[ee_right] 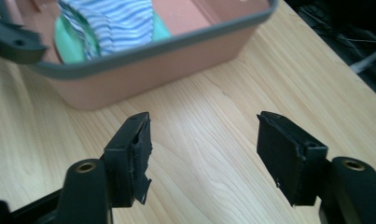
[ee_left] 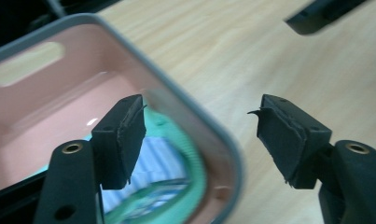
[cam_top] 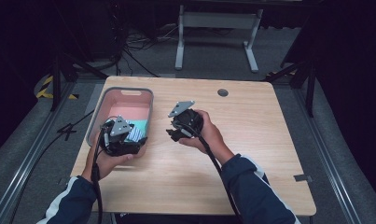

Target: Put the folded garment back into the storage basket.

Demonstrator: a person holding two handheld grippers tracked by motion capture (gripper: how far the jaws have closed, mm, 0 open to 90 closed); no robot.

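The blue-and-white striped cloth (ee_right: 113, 21) with green trim lies in the pink basin (cam_top: 101, 112) near the table's (cam_top: 251, 140) left edge, the left gripper (ee_left: 202, 135) released and empty over the basin's near rim, the right gripper (ee_right: 204, 149) released above bare wood beside it

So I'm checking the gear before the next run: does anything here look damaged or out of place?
The black pads on both grippers' jaws look worn: frayed, torn edges on the left gripper and the right gripper. The striped cloth lies inside the pink tub with grey rim, nothing spilled.
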